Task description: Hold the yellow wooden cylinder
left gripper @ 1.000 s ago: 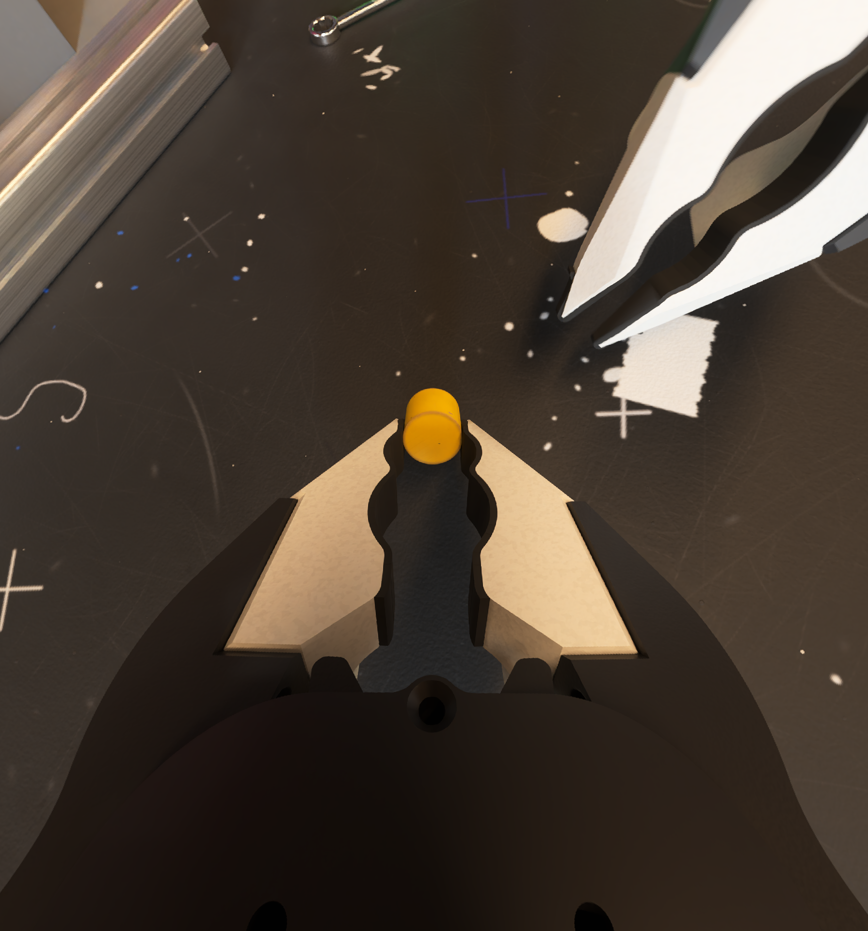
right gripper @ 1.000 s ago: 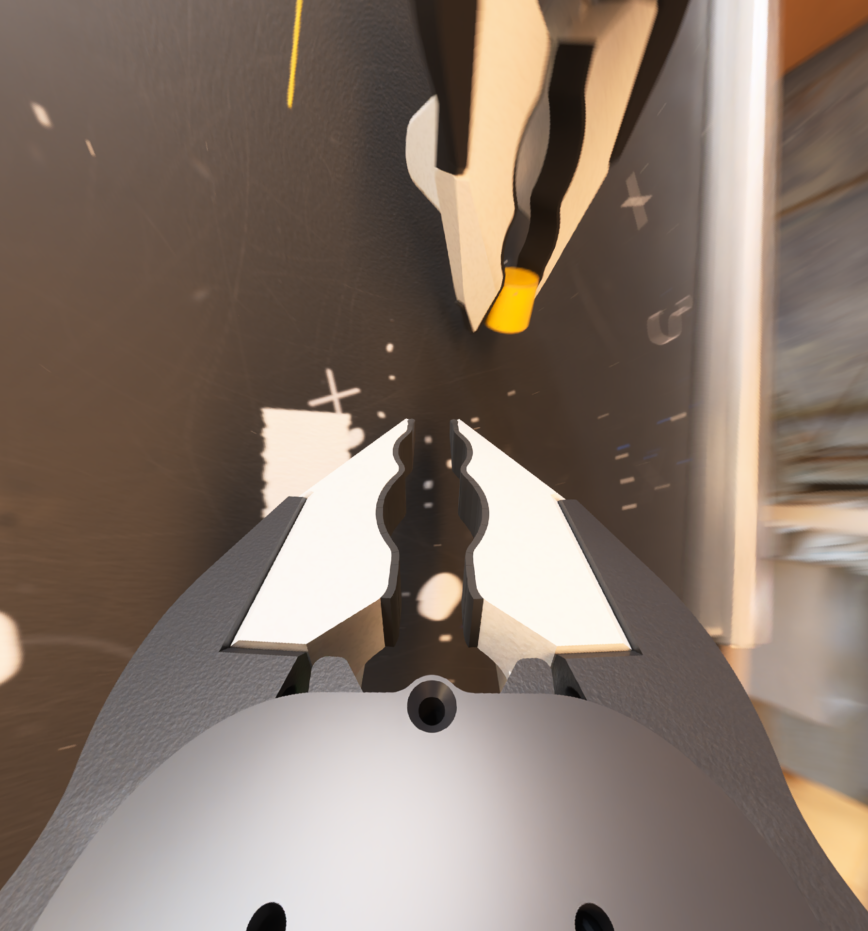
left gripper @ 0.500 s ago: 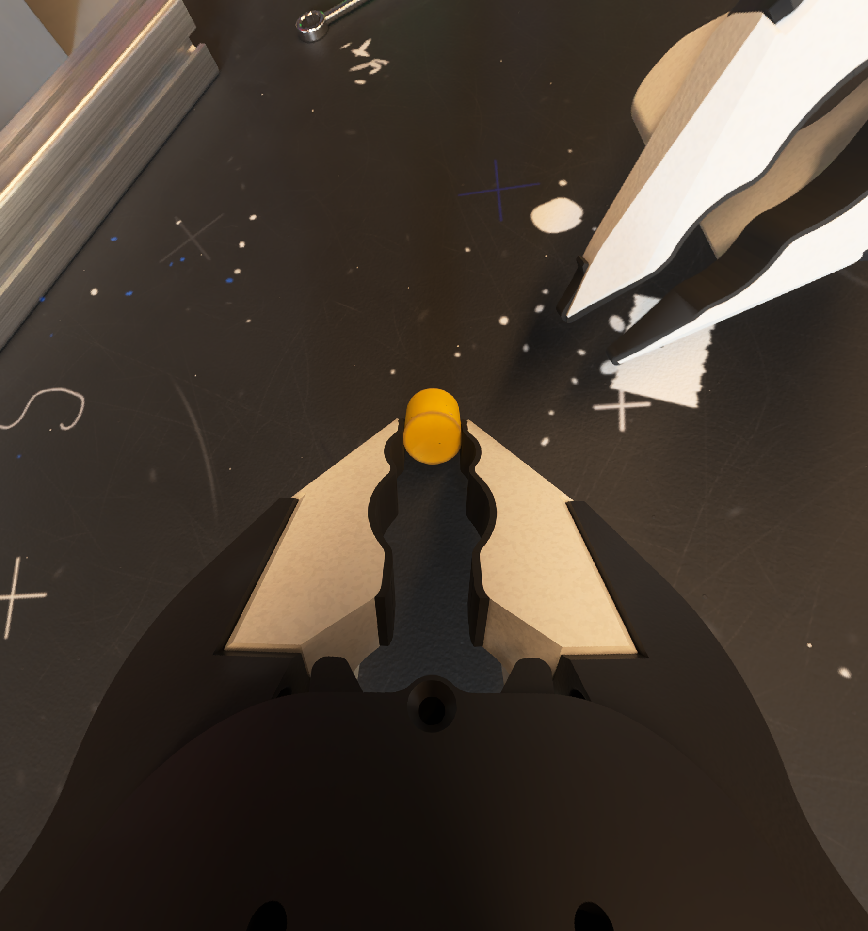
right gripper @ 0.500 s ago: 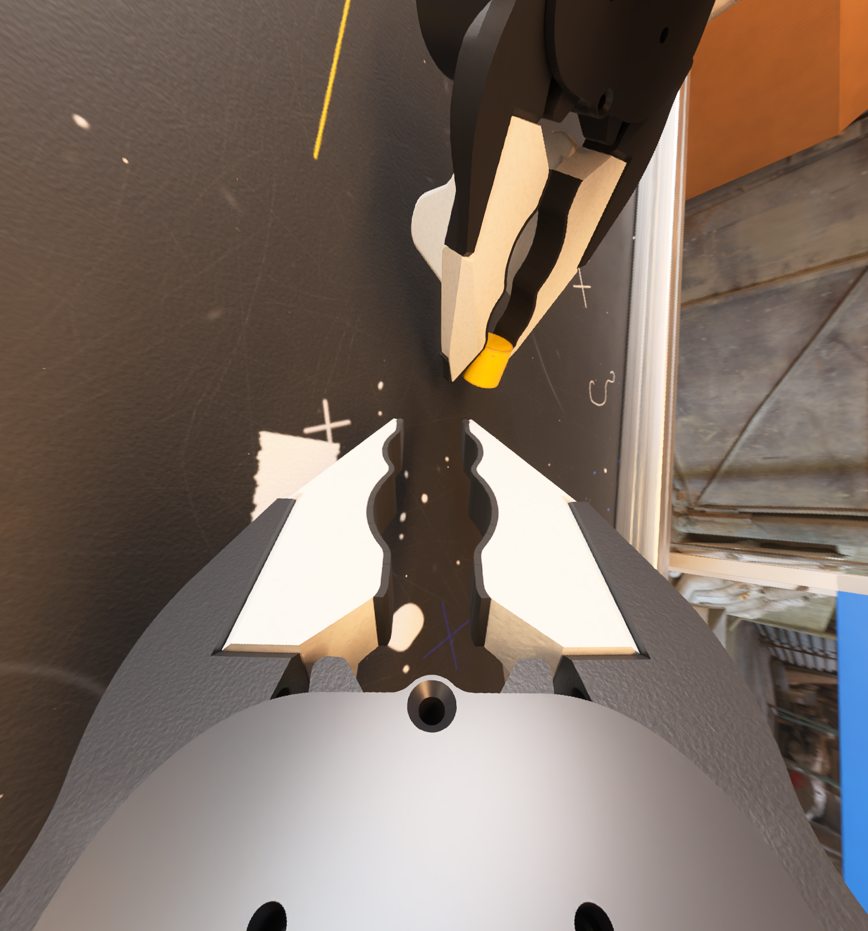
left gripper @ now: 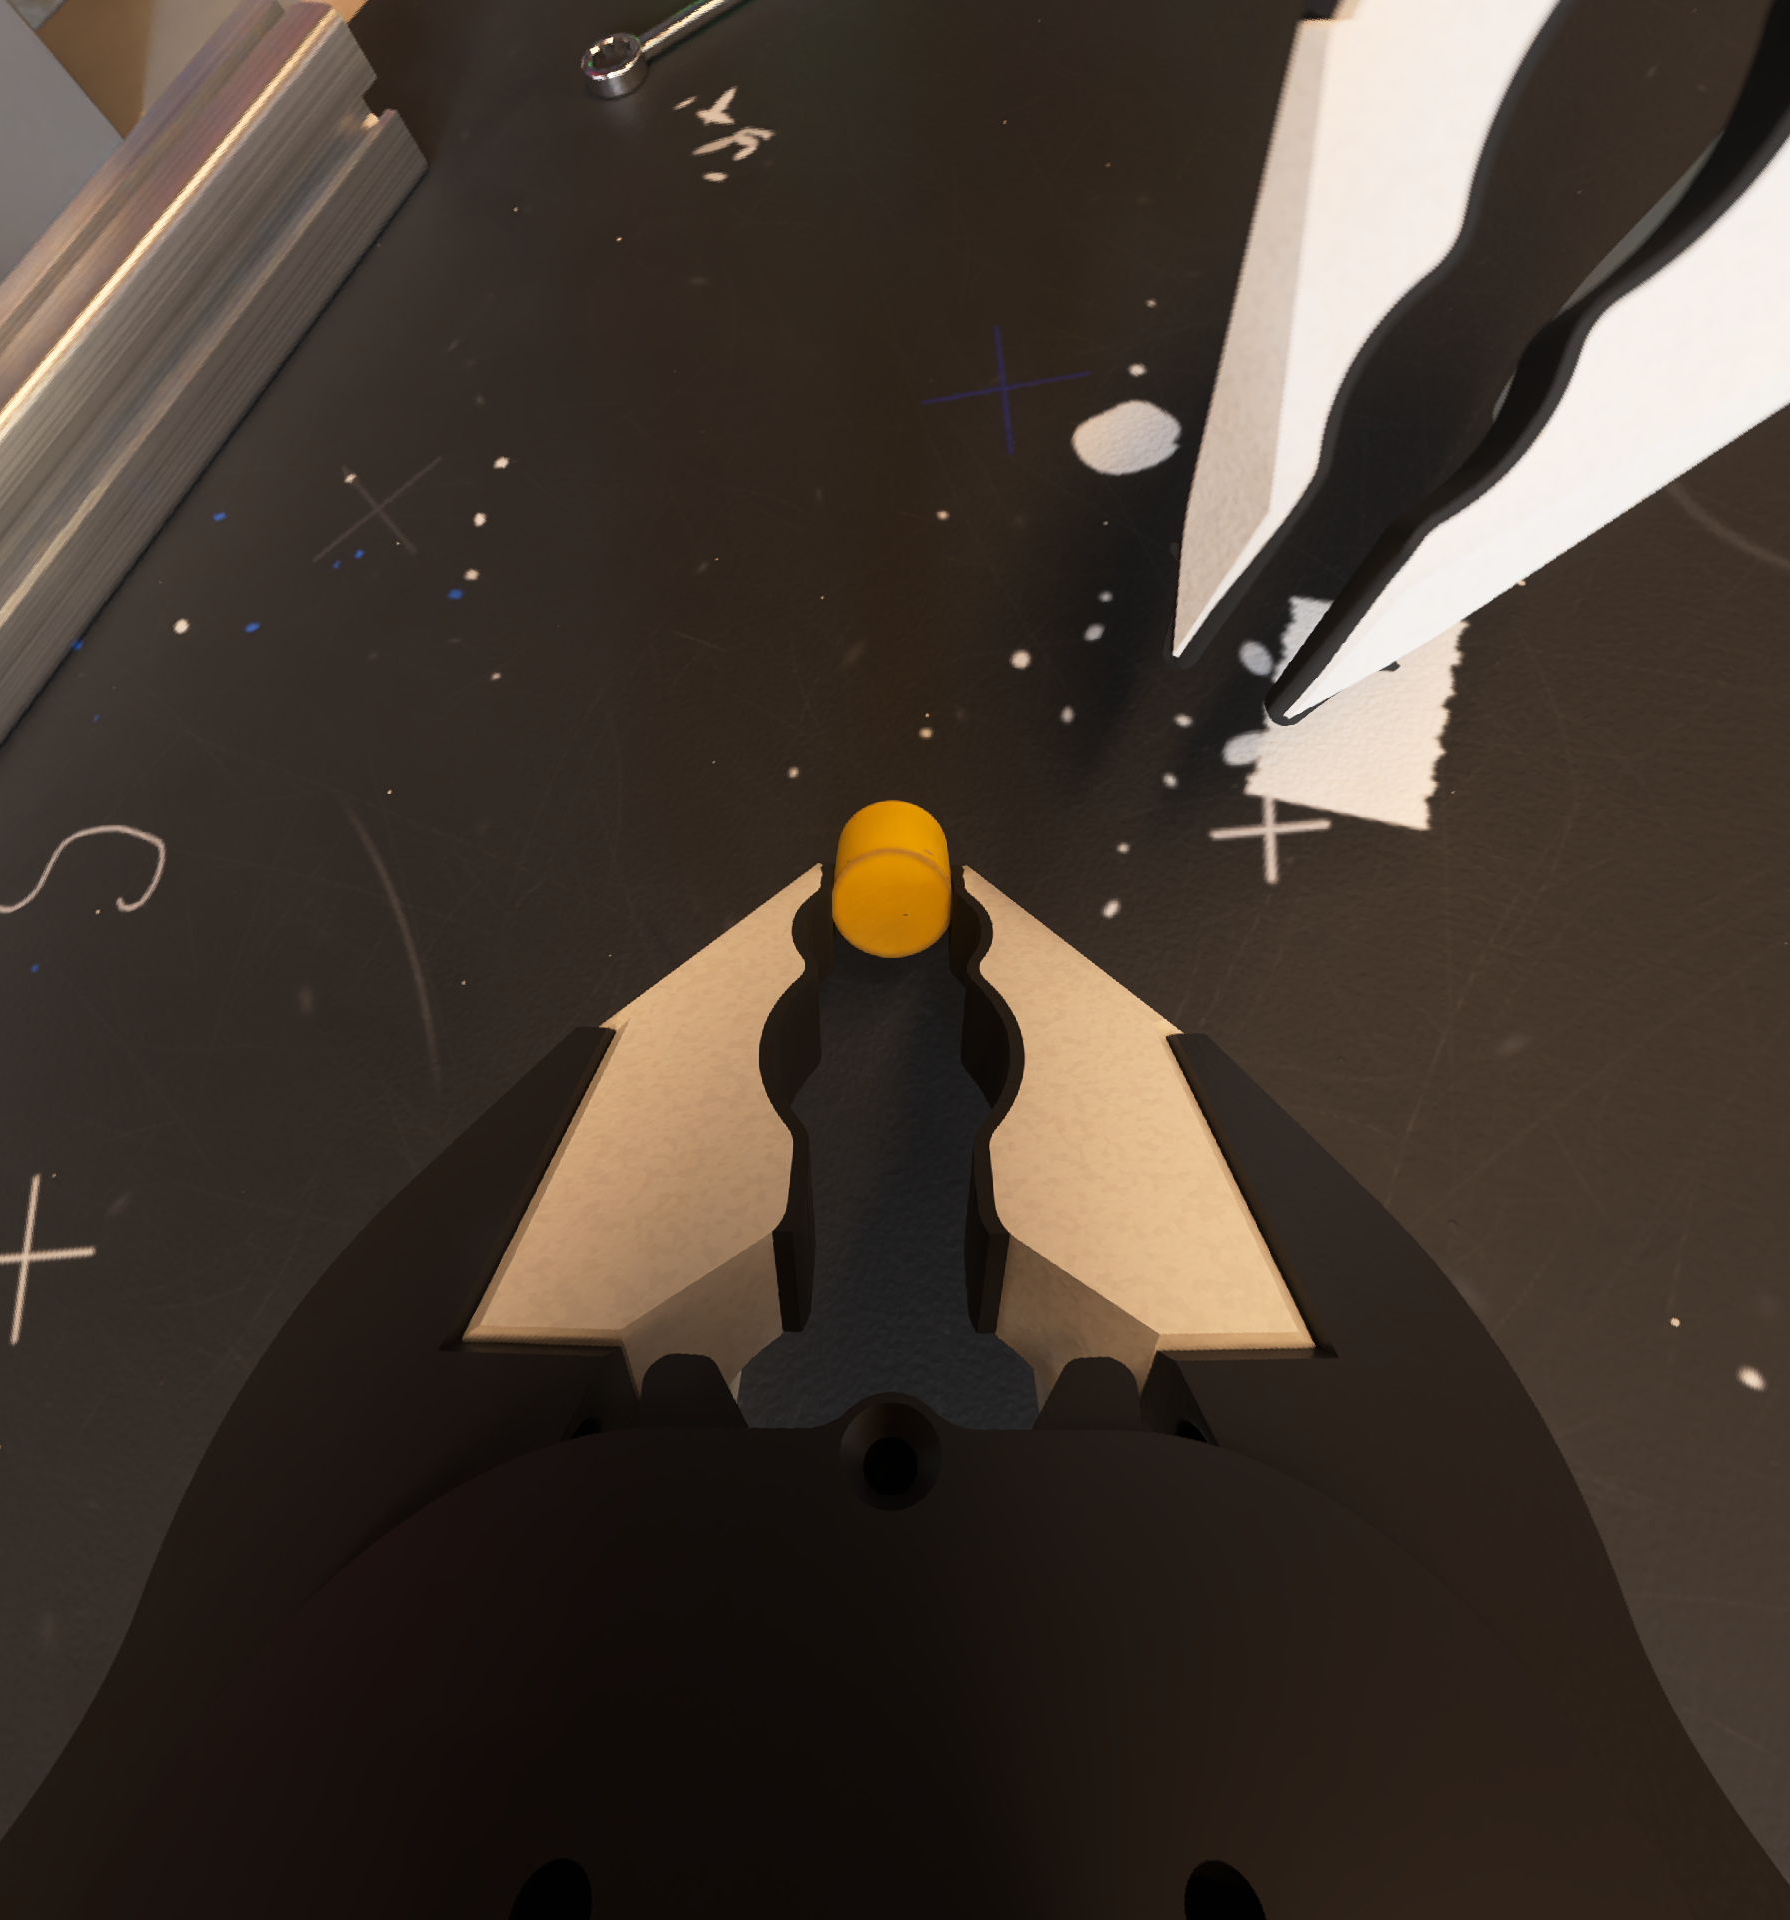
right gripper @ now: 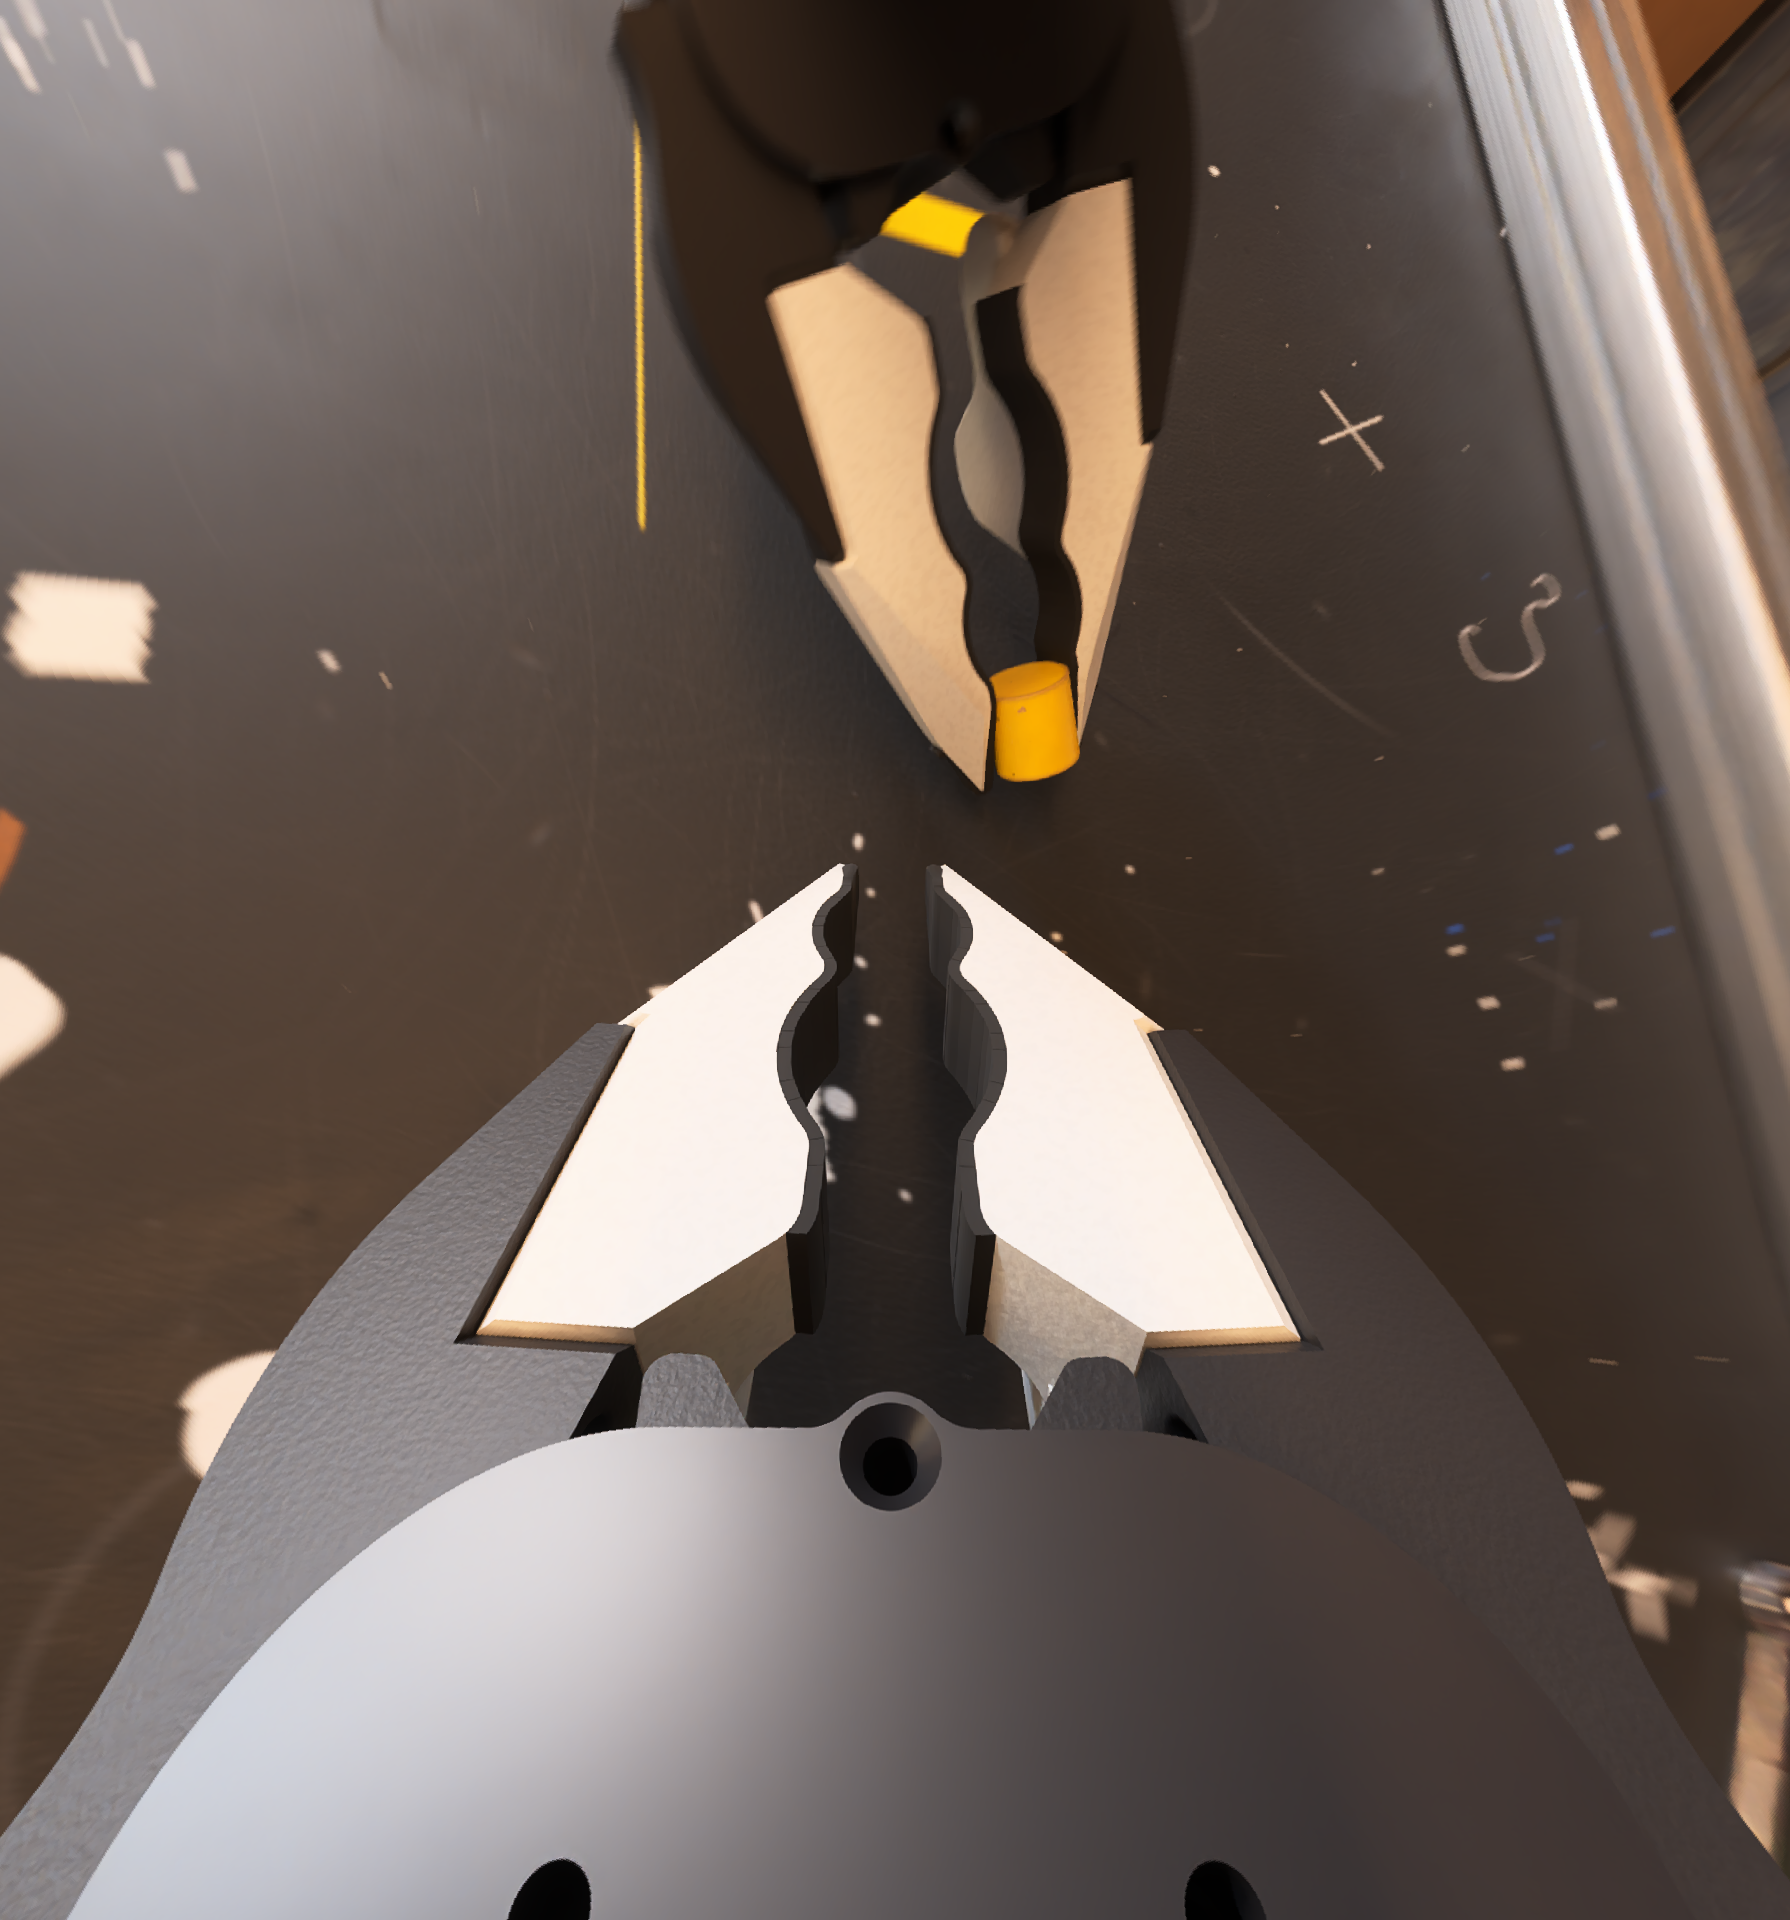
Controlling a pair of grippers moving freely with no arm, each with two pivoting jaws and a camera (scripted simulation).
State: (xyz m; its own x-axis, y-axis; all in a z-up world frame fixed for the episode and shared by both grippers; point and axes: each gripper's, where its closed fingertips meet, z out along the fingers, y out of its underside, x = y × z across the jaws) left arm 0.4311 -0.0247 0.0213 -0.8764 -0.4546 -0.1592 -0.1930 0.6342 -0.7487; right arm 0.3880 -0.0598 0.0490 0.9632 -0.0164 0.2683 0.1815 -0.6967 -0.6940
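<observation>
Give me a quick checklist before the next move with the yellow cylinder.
1. Left tongs shut on the yellow wooden cylinder: ok.
2. Grip depth: only at the fingertips, shallow: not ok.
3. Cylinder lifted off the dark table: cannot tell.
4. Right tongs empty, nearly closed: ok.
5. Right tongs apart from the cylinder: ok.
6. Aluminium rail and wrench away from the tongs: ok.

Both wrist views look steeply down, facing each other across the yellow cylinder (left gripper: pixel 889 879).
</observation>
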